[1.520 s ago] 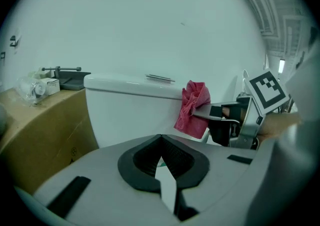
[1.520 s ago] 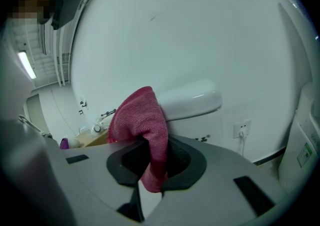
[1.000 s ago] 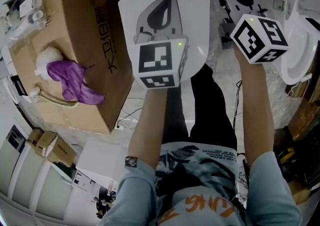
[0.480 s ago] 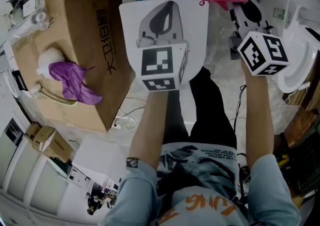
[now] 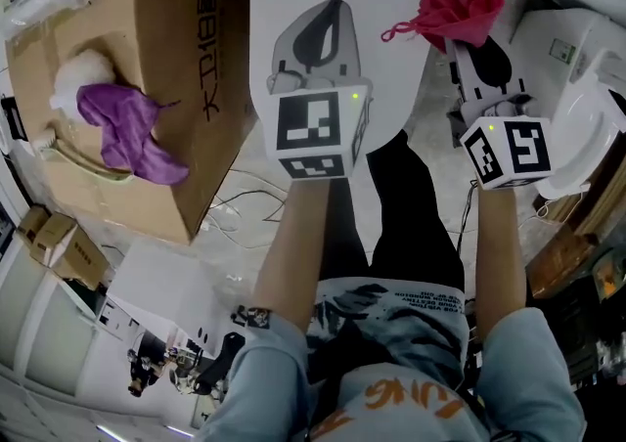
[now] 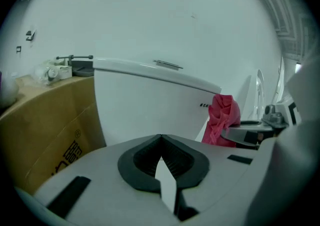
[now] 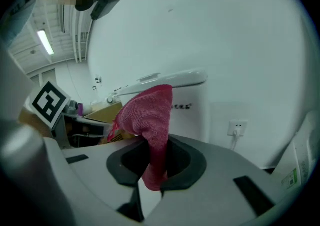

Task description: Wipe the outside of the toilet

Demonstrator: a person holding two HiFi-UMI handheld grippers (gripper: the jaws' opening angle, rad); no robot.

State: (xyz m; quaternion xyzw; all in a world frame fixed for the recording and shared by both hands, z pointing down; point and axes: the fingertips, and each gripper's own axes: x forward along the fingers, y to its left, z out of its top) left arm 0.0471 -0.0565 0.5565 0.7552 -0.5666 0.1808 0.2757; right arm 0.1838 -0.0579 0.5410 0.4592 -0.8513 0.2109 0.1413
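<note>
- Right gripper (image 7: pixel 156 146): fingers closed tight on a crumpled pink-red microfibre cloth (image 7: pixel 147 112). A bunch stands above the fingers and a short tail hangs below.
- Left gripper (image 6: pixel 161 137): fingers pressed together at the tips with nothing between them. It hangs over the closed lid, on the centreline.
- White ceramic toilet (image 5: pixel 391 49): the lid runs away from the person and the tank sits at the far end.
- Key relation: the cloth sits off the lid's right rear corner, near where the lid meets the tank. The tank's side and front lie straight ahead of the right fingers, so the right gripper is the one placed to wipe.
- I can't confirm from these views whether the cloth is touching porcelain. It looks just beside it, not pressed on.
- Next move, my read: push the cloth forward onto the tank wall, then stroke along it.
- Brown cardboard box (image 5: pixel 186 88) stands against the toilet's left side. A purple cloth (image 5: pixel 127 132) and a white fluffy item (image 5: pixel 76 73) lie on top of it, well away from both grippers.
</note>
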